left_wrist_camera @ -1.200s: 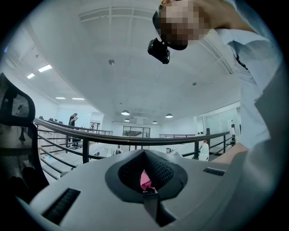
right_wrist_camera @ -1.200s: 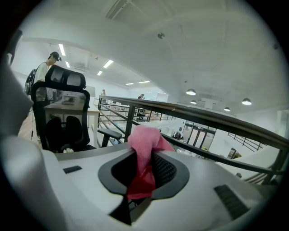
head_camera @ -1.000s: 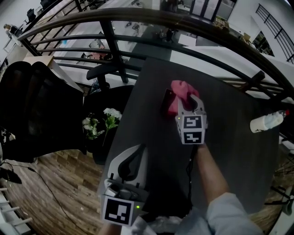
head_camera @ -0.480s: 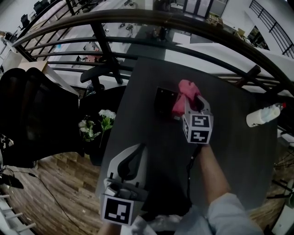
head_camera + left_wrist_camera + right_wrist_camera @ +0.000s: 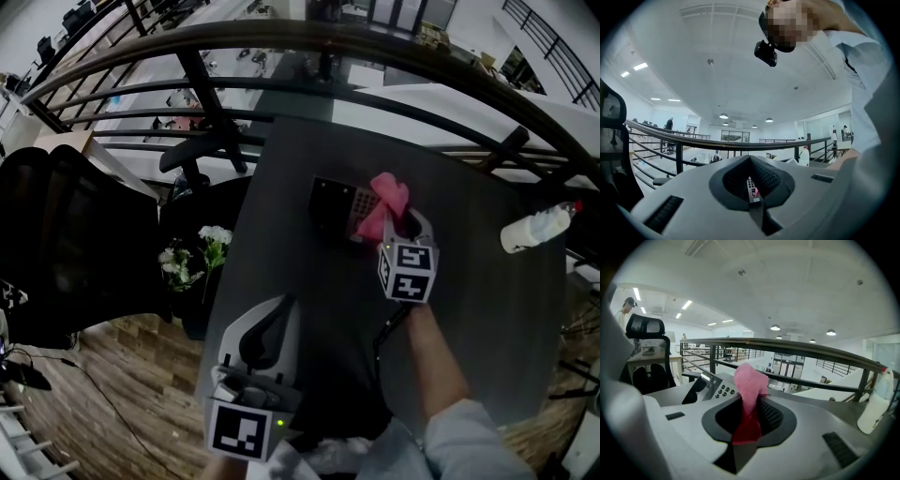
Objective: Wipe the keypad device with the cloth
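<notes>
Right gripper [image 5: 401, 223] is clamped down on the pink cloth [image 5: 389, 199]. In the right gripper view the cloth [image 5: 750, 380] is pinched between the jaws, a bunched end poking up and forward past the tips. The keypad device [image 5: 716, 389] sits just ahead of that gripper and off to its left, tilted so its rows of round buttons face the camera.

From the head view, the cloth overlaps the near-right edge of the keypad device [image 5: 336, 206], right at the gripper's tips. I honestly can't tell if the cloth is pressing on it or just hanging over it. Both are out on the dark table [image 5: 487, 319].

Left gripper [image 5: 281, 314] is closed up with nothing in it. In its own view the jaws [image 5: 751, 187] meet in a V, and there's only a sliver of the device and a speck of pink visible through the gap, well ahead of it. It's held low and back near the person's body, well behind and to the left of the right gripper.

Other stuff: a white bottle [image 5: 534, 228] lying on the table far off to the right gripper's right, also visible in its view [image 5: 876, 399]. Left of the left gripper, down on the floor, is a bunch of white flowers [image 5: 202, 248] and a black chair [image 5: 75, 234].
</notes>
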`<action>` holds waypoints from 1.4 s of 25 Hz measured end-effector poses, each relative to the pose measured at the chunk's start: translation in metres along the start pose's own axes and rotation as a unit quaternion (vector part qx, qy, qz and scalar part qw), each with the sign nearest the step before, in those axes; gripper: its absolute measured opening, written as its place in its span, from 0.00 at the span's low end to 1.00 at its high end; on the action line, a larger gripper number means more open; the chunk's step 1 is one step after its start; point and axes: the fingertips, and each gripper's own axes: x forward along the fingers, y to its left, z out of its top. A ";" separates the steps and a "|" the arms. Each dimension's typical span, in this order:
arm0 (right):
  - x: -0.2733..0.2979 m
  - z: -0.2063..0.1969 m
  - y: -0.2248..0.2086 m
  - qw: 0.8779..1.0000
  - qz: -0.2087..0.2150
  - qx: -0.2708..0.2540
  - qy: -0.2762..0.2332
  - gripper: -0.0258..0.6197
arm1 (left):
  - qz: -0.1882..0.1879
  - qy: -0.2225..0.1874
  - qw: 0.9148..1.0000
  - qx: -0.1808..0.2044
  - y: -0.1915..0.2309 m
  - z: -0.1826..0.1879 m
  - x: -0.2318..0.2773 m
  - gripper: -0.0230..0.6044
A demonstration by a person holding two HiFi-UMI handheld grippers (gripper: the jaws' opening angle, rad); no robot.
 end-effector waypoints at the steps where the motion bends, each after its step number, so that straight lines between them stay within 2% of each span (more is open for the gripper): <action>1: -0.001 -0.006 0.000 1.000 -0.001 0.002 0.006 0.16 | -0.002 0.001 1.000 0.000 -0.001 -0.001 0.001 0.06; 6: -0.007 -0.032 -0.002 0.999 -0.015 0.014 0.028 0.16 | -0.006 0.009 1.000 -0.003 -0.004 -0.010 0.004 0.06; 18: -0.027 -0.067 0.008 0.997 0.021 0.053 0.061 0.16 | 0.004 0.016 1.000 -0.002 -0.018 -0.011 0.002 0.06; 26: -0.063 -0.056 0.003 0.996 0.046 0.073 0.034 0.16 | 0.000 0.009 1.000 0.008 -0.042 -0.004 0.001 0.06; 35: -0.134 -0.013 -0.018 0.994 0.063 0.079 -0.033 0.16 | -0.012 -0.011 1.000 0.025 -0.075 0.012 -0.002 0.06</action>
